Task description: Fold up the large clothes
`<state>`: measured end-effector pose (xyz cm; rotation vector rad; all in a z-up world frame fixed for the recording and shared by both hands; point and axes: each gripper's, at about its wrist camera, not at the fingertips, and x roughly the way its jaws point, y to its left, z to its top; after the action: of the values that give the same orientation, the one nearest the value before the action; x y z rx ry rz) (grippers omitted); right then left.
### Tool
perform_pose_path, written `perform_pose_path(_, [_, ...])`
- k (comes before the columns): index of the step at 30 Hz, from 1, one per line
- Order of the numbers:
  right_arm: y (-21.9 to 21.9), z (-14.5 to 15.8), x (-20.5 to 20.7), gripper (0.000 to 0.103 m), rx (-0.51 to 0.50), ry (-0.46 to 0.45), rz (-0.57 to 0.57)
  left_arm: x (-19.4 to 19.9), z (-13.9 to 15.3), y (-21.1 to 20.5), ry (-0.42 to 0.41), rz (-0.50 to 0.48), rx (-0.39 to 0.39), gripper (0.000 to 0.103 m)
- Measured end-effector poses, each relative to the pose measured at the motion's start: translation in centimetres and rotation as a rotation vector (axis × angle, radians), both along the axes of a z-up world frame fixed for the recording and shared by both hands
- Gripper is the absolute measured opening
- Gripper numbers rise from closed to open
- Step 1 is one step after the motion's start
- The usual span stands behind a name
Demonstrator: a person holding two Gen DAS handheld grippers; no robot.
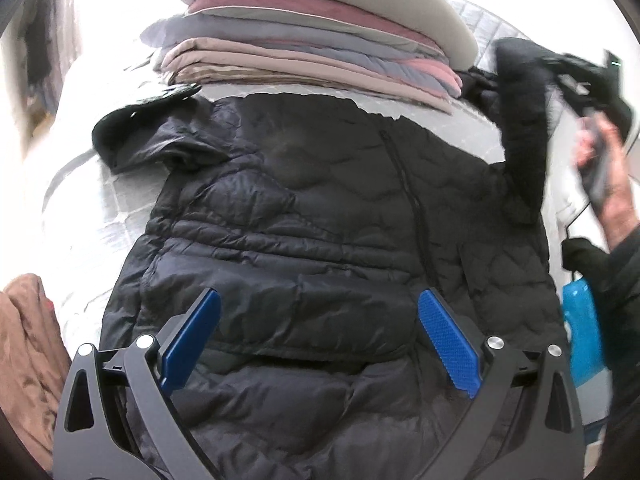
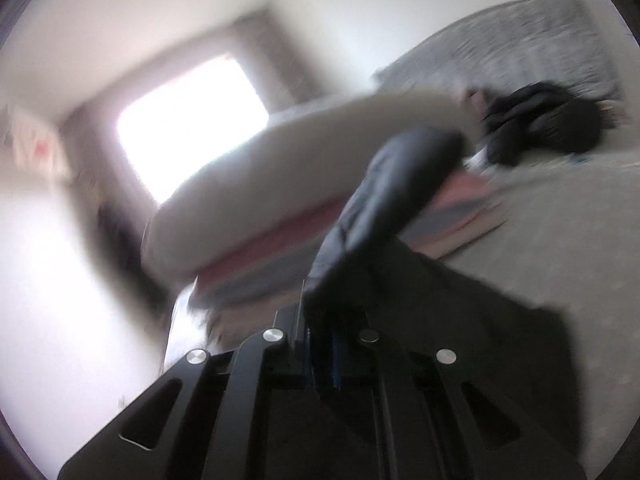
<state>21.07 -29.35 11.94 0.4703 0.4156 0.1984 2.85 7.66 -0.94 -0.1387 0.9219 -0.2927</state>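
Two grippers are at work over a bed (image 1: 100, 184) with a pale quilted cover. On the far left of the left gripper lies a brown cloth (image 1: 28, 352). The left gripper (image 1: 318, 336) has its blue fingers (image 1: 450, 344) spread wide, and nothing is between them. It hangs just above the black puffy jacket (image 1: 304, 216), which lies flat on the bed right below and ahead of it. Past the jacket, farther ahead, sits a stack of folded clothes (image 1: 304, 52) in pink, grey and tan, with a cream one on top. To the right, a person's hand (image 1: 600, 160) holds the right gripper up. The right gripper (image 2: 320, 356) is squeezed tight on the jacket's sleeve (image 2: 384, 200), which rises from its tips. This view is blurry. Far off to its right lies another dark garment (image 2: 548, 124).
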Motion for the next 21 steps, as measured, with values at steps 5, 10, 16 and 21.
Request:
perform_pose_path(5, [9.6,-9.1,6.0,0.027,-0.073,0.236,0.168,0.0,0.3,1.8,-0.008,0.029,-0.011,0.095])
perform_pose_path(10, [12.9,-17.0,7.6,0.047,-0.066,0.518,0.294,0.2,0.1,3.2,0.005,0.058,-0.037,0.095])
perform_pose_path(16, [9.1,-11.9,1.7,0.071,-0.001,0.365,0.248,0.0,0.3,3.9,-0.003,0.073,-0.047,0.095])
perform_pose_path(21, [6.0,-11.9,-3.8,0.072,0.175,0.41,0.295,0.0,0.7,4.9,-0.027,0.108,-0.052,0.095])
